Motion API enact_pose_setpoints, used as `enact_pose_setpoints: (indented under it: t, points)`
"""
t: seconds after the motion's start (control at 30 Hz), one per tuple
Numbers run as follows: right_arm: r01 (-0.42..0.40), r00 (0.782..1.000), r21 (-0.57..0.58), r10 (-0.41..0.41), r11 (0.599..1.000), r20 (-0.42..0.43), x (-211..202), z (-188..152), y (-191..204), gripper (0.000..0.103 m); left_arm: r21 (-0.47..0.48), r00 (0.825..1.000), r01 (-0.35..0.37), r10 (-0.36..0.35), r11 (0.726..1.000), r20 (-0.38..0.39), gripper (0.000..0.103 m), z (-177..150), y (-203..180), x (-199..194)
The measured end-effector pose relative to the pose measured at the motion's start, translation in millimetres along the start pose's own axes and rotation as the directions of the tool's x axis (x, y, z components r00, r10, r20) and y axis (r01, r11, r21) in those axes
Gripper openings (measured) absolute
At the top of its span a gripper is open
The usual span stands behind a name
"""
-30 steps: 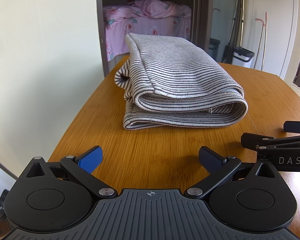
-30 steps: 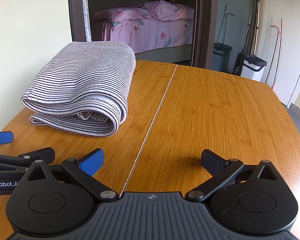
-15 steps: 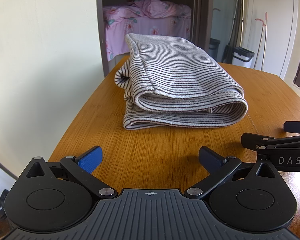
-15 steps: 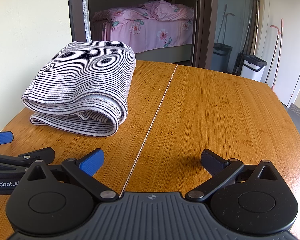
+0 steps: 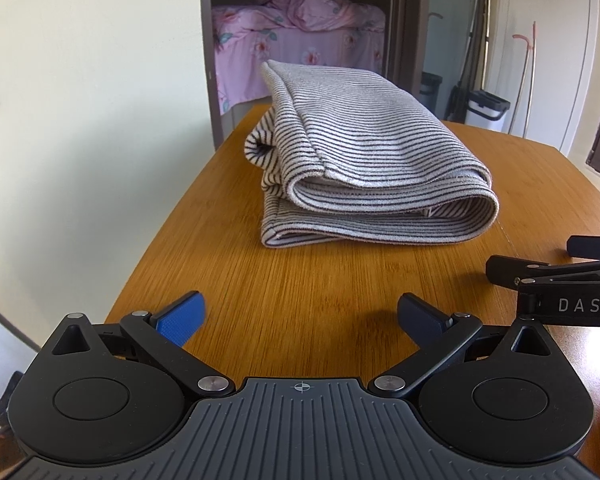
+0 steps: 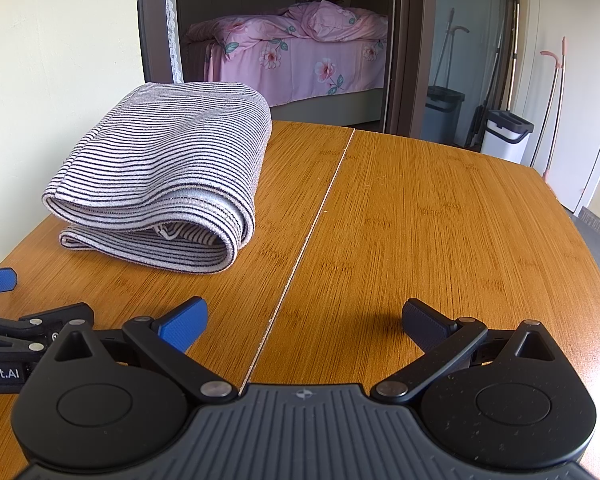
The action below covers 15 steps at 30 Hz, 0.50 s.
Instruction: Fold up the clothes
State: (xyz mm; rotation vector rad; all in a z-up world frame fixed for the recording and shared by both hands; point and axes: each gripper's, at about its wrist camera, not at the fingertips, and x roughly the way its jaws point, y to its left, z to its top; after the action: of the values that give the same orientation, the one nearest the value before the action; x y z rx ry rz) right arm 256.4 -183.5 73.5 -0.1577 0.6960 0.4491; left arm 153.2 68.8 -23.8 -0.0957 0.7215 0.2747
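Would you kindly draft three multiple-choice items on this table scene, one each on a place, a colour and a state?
1. Where does the folded striped garment lie on the wooden table?
A. To the left of the table's seam
B. Across the seam
C. To the right of the seam

2. What colour is the bedding seen through the doorway?
A. Green
B. Pink with flowers
C. Plain white

3. How are the left gripper and right gripper?
A. Both shut on cloth
B. One open, one shut
C. Both open and empty

Answers: 1 A, the right wrist view shows the seam passing clear of the garment's right side; 2 B, floral pink sheets; 3 C, both pairs of fingers are spread over bare wood.
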Motion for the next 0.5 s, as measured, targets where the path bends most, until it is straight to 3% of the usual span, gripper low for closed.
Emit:
enact_pose_setpoints:
  t: [0.5]
  points:
    - [-0.063, 0.998, -0.055, 0.063, 0.996, -0.002, -3, -2, 10, 0.103, -0.022, 1.0, -0.026, 0.026, 0.999, -0.009, 0.103, 0, 6, -2]
